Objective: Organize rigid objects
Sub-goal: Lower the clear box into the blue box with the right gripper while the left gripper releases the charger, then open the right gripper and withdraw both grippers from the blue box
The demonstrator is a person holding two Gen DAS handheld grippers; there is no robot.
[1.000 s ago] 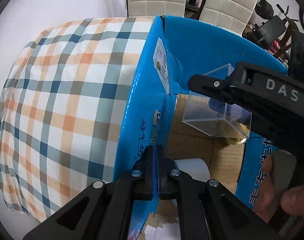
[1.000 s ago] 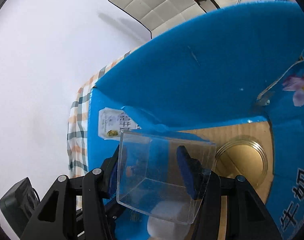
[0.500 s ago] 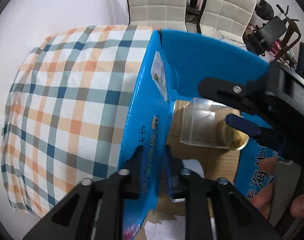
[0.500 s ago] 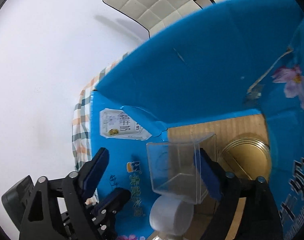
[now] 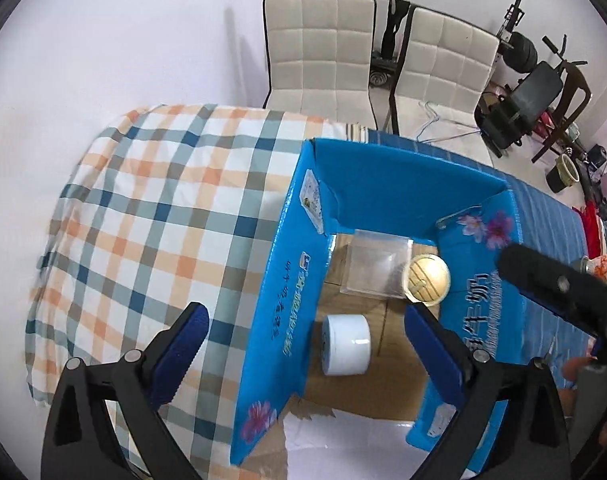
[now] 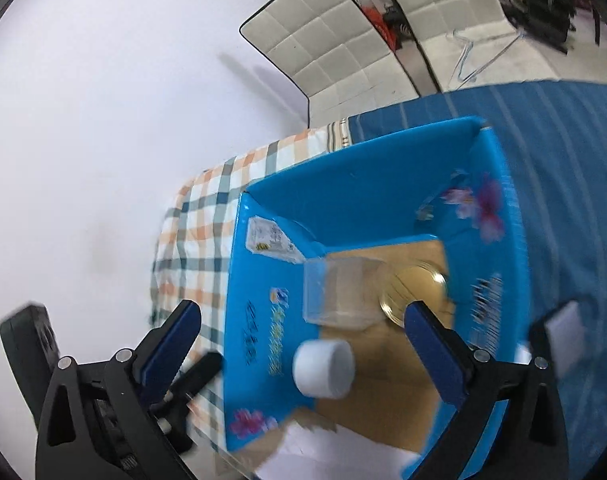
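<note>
Three items are seen inside the blue box (image 5: 287,280): clear case (image 5: 375,266), gold lid (image 5: 427,280), white roll (image 5: 345,344). Both grippers' jaws are spread, nothing gripped; sorting judged nearly done.

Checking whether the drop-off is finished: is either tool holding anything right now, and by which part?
Nothing is held. Left tool and right tool are both open and empty; the clear box sits inside the blue carton.
</note>
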